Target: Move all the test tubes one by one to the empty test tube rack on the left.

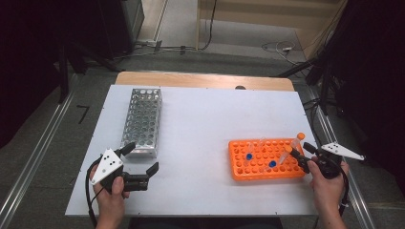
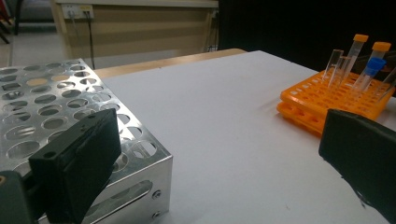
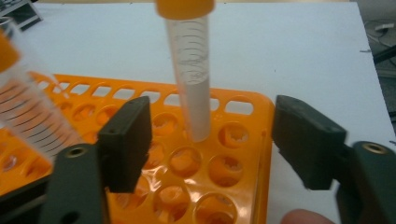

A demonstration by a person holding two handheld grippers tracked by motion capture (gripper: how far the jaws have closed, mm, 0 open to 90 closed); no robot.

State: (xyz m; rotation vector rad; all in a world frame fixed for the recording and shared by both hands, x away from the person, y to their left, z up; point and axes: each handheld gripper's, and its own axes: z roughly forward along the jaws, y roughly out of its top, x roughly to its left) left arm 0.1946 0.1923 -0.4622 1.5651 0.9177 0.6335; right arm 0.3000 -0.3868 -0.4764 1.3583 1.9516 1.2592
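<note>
Near edge, high view: left hand [image 1: 111, 198] at 7 o'clock holds the left gripper [image 1: 141, 159], jaws spread wide, nothing between them, sitting just off the near end of the metal rack [image 1: 142, 120]. Right hand [image 1: 327, 187] at 4 o'clock holds the right gripper [image 1: 300, 154], jaws apart at the right end of the orange rack [image 1: 265, 159]; in the right gripper view an orange-capped tube [image 3: 189, 65] stands in a rack hole between the open jaws, not touched by either. Another orange-capped tube [image 3: 25, 107] leans at the 9 o'clock side of that view, close to the camera. Orange rack sits at 4 o'clock on the white table [image 1: 200, 124], with blue-capped tubes [image 1: 249, 156] and clear tubes in its holes; left gripper view shows it at 2 o'clock with orange-capped and blue-capped tubes upright. Metal rack runs toward 11 o'clock, its visible holes empty. Beyond the table's far edge, floor with cables [image 1: 282, 47]
</note>
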